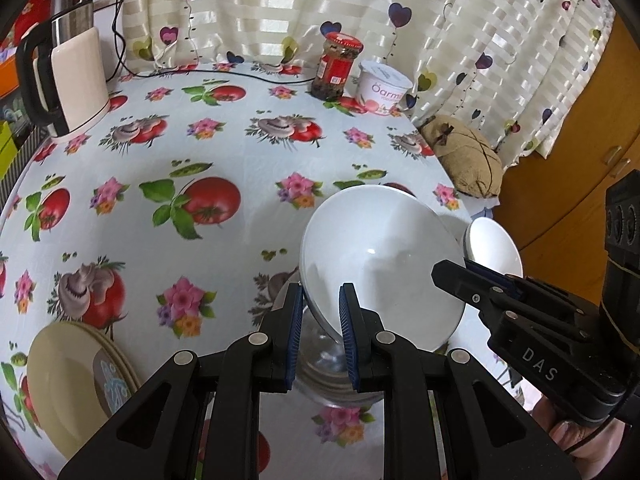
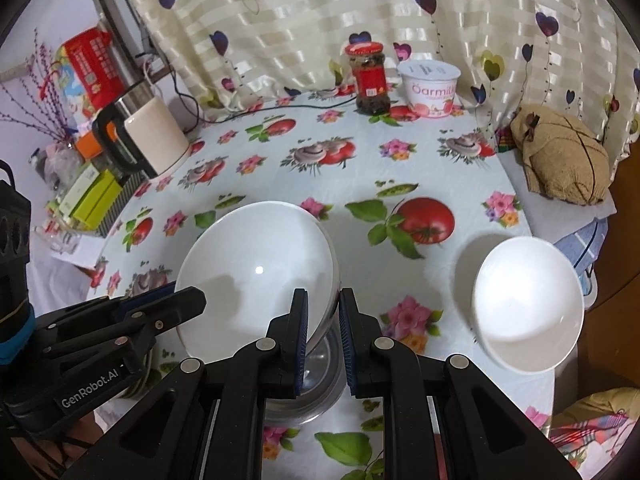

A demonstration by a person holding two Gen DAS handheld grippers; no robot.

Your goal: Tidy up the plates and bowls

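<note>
Left wrist view: left gripper (image 1: 320, 296) at bottom centre, blue pads pinching the near rim of a large glossy white ceramic bowl (image 1: 380, 264). The bowl is tilted with its smooth inside facing the camera, right of centre. Right gripper (image 2: 324, 300) comes in from the right edge, jaws narrow, clamped on the opposite rim of the same bowl. Directly under it is a see-through shiny bowl (image 1: 320, 360); glass or metal, can't tell, and contact between the two isn't clear. Lower left: a stack of round cream plates (image 1: 68, 380), the top one with a pale blue pattern. A small white bowl (image 2: 528, 308) sits at mid right, close to the table edge, apart from the large one. All of this is on a glossy tablecloth (image 1: 240, 248) printed with tomatoes, mushrooms and flowers. Upper centre, at the back: a glass jar with a red lid and label (image 1: 338, 66), dark contents inside, and beside it a white plastic tub with a foil lid (image 1: 384, 84). Upper left: a cream electric kettle with a black handle (image 1: 76, 76), a black cord trailing behind it. At right is a lumpy brown burlap pouch (image 1: 464, 156). A striped cream curtain with heart balloons (image 1: 280, 8) hangs behind.
</note>
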